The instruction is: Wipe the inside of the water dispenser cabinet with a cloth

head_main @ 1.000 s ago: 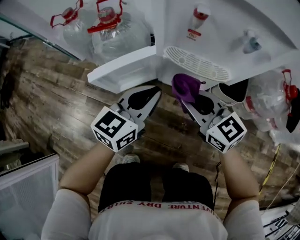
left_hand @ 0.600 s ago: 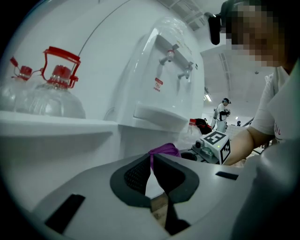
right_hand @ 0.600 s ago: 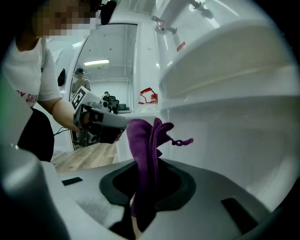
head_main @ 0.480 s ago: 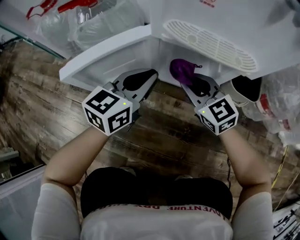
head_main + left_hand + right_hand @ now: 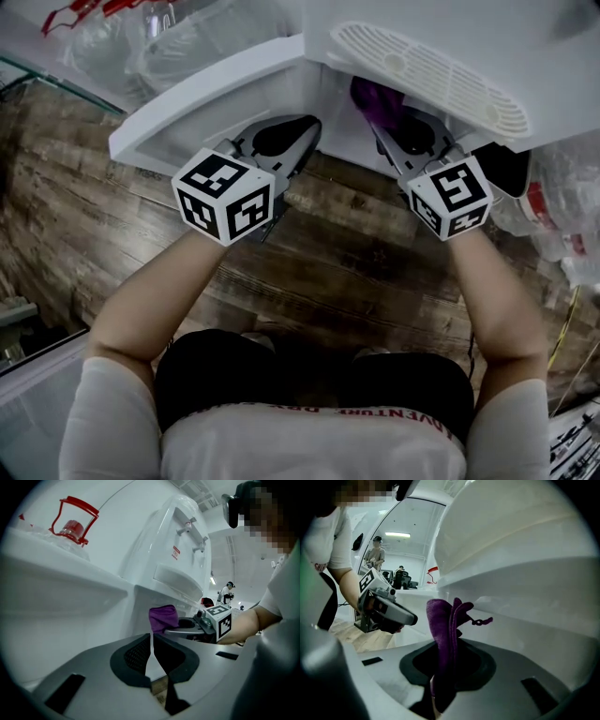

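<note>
The water dispenser point(image 5: 159, 541) is smooth, glossy white plastic, and its drip tray point(image 5: 431, 70) is a slotted white plastic grille. The cloth point(image 5: 443, 620) is purple, soft and fuzzy. The left gripper point(image 5: 152, 639) and right gripper point(image 5: 446, 644) have matt grey plastic shells with black, finely textured rubbery pads point(image 5: 136, 656). The floor point(image 5: 112, 216) is grained brown wood planking. The water bottle point(image 5: 71, 528) is clear plastic.

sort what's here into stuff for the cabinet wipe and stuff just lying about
For the job:
cloth, clamped in the right gripper
dispenser
its open door
left gripper, shut, empty

Lying about:
water bottles beside the dispenser
people far behind
</note>
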`<state>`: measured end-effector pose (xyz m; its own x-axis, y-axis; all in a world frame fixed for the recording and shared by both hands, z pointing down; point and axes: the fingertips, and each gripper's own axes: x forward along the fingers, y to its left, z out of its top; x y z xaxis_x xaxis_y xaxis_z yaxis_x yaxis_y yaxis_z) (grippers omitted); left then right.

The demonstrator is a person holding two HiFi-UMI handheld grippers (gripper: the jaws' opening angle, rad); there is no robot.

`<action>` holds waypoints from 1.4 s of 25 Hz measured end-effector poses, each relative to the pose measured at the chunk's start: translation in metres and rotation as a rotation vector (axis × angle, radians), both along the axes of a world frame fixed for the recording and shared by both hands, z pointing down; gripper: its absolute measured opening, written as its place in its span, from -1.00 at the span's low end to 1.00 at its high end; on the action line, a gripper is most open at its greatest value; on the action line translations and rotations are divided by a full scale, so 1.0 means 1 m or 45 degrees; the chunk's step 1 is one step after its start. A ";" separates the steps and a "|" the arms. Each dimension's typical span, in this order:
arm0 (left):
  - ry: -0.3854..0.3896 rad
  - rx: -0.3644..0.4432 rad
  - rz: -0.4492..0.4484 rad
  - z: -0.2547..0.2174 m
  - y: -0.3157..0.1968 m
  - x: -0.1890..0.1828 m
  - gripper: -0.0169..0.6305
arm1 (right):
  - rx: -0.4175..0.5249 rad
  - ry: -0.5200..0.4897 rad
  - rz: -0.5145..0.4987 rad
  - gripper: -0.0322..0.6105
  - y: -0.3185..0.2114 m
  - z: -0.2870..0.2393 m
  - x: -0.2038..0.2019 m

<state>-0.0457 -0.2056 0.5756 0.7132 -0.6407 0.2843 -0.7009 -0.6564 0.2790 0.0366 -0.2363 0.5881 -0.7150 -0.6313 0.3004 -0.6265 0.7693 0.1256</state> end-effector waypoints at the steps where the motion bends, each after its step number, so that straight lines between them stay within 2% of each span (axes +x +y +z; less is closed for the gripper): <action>1: -0.010 0.002 0.005 0.001 -0.001 0.001 -0.82 | 0.002 -0.005 0.007 -0.67 -0.003 -0.001 -0.001; 13: 0.017 -0.014 0.017 0.007 0.003 0.005 -0.82 | -0.011 -0.074 0.108 -0.67 -0.029 0.004 -0.020; 18: 0.055 -0.045 -0.008 0.013 0.004 -0.001 -0.82 | -0.010 -0.084 0.130 -0.67 -0.035 0.007 -0.023; 25: 0.064 -0.035 -0.022 0.010 0.000 -0.008 -0.82 | -0.030 -0.125 0.162 -0.67 -0.039 0.015 -0.030; 35: 0.066 -0.071 -0.009 0.019 0.002 -0.007 -0.82 | -0.119 -0.157 0.222 -0.66 -0.044 0.048 -0.033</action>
